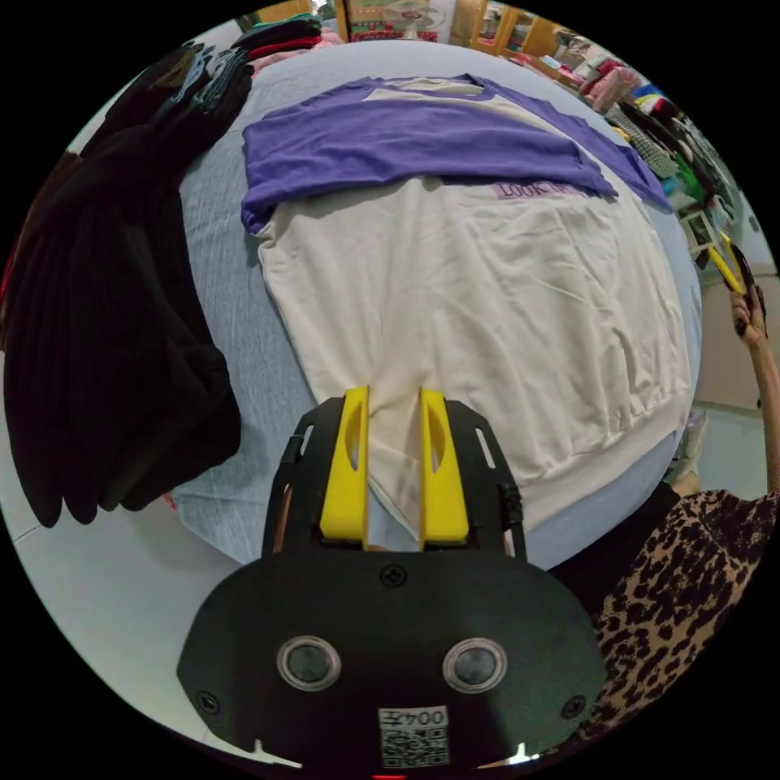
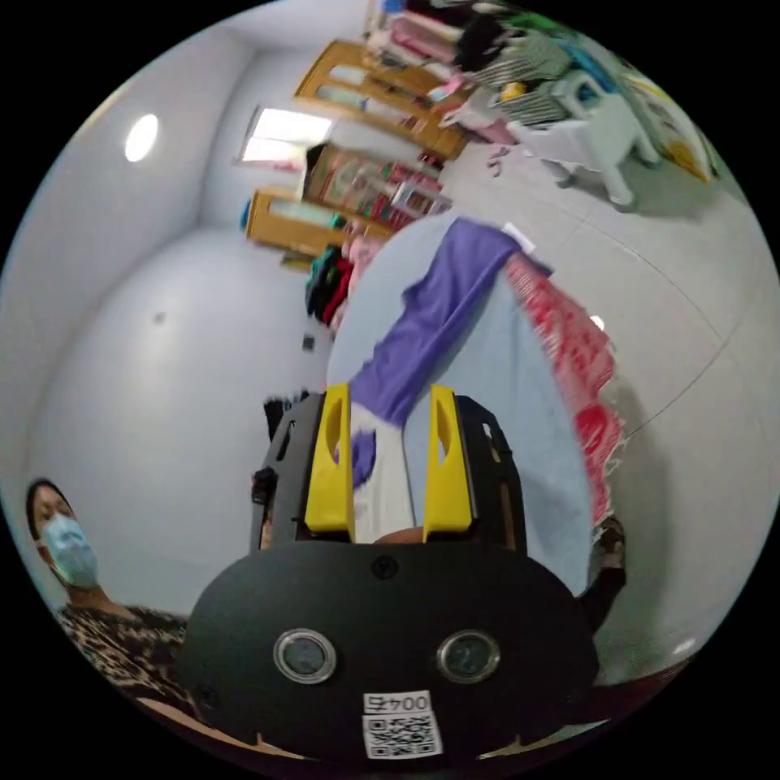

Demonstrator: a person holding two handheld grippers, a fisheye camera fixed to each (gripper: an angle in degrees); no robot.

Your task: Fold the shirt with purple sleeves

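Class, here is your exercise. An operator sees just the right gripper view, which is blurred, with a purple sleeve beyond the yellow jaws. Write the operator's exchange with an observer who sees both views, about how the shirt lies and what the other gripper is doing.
Operator: How does the cream shirt with purple sleeves lie?
Observer: The shirt is spread flat on the table covered in light blue cloth, with one purple sleeve folded across its chest.
Operator: Where is the left gripper?
Observer: The left gripper is at the shirt's hem, with cream cloth between its yellow jaws. I cannot tell whether they pinch it.
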